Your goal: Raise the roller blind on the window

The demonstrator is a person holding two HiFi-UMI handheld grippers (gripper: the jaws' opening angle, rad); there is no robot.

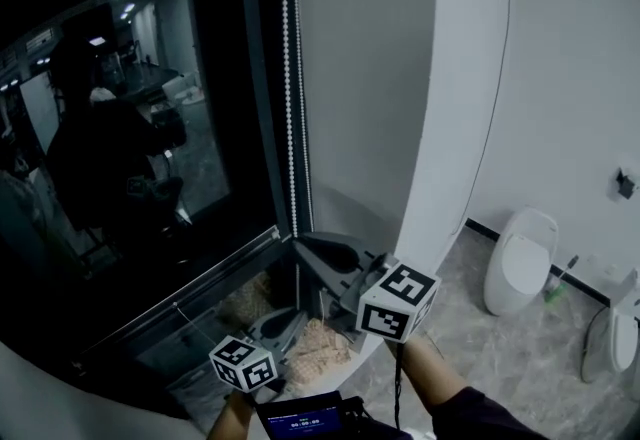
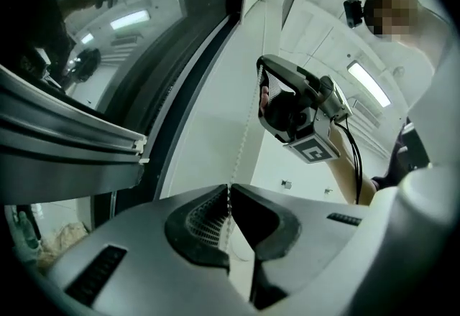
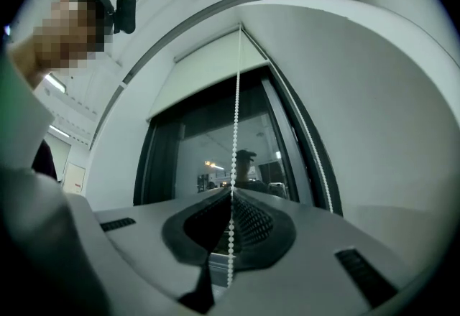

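The blind [image 3: 208, 70] is white and covers only the top of the dark window [image 1: 150, 148]; below its bottom edge the glass is bare and reflects a person and indoor lights. Its bead chain [image 3: 236, 128] hangs as a loop just beside the right edge of the frame, with one strand running straight down from the top corner and the other lying close to the frame. The right gripper [image 3: 232, 191] has its jaws closed on the free strand, with the beads passing between the ribbed pads and out below them. The left gripper [image 2: 228, 189] is also clamped on the chain, its jaws meeting tip to tip around the beads. It sits lower on the chain, and the right gripper is above it in its view. In the head view both grippers are low by the sill, the right one nearer the frame's bottom corner. To the right of the window a white wall [image 1: 400, 78] curves away, and beyond it a toilet [image 1: 520, 263] stands on a grey marbled floor [image 1: 480, 328]
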